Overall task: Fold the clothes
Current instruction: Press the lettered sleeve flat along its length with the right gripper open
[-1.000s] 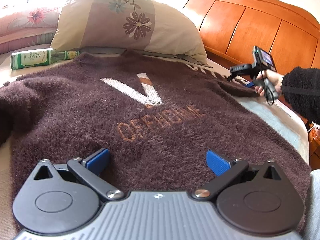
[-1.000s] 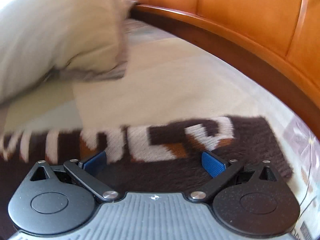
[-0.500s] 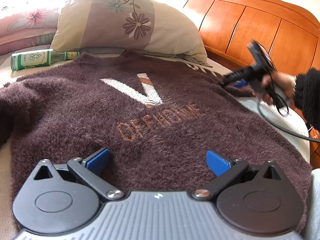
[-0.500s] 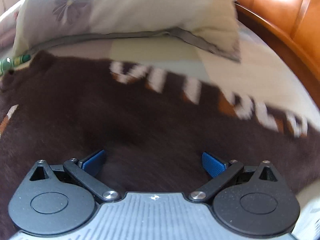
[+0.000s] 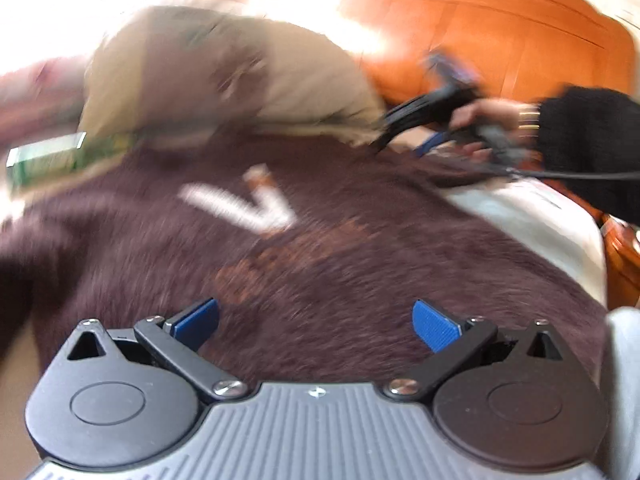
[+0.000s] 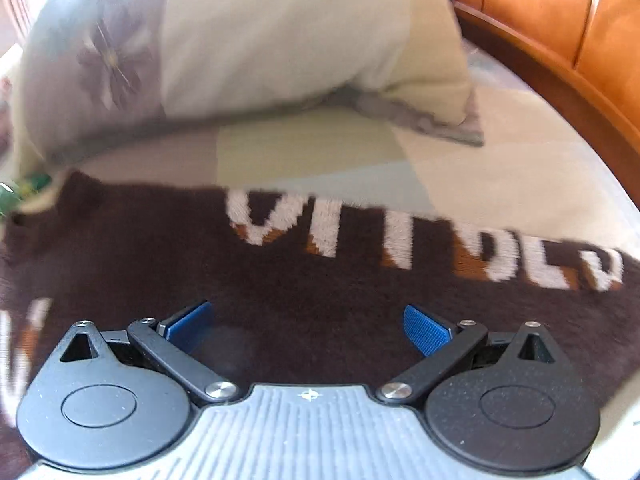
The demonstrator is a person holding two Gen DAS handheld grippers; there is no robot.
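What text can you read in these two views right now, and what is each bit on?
"V": big white letter on the chest of the brown sweater.
Orange lettering below it: too blurred to read.
White sleeve lettering: starts "VI", the rest smeared and unreadable.
Green bottle label: too blurred to read.

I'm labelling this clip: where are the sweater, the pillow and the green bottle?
sweater (image 5: 360,264): left wrist view, chest below the white V.
pillow (image 6: 288,36): right wrist view, cream front panel.
green bottle (image 5: 44,158): left wrist view, blurred label.
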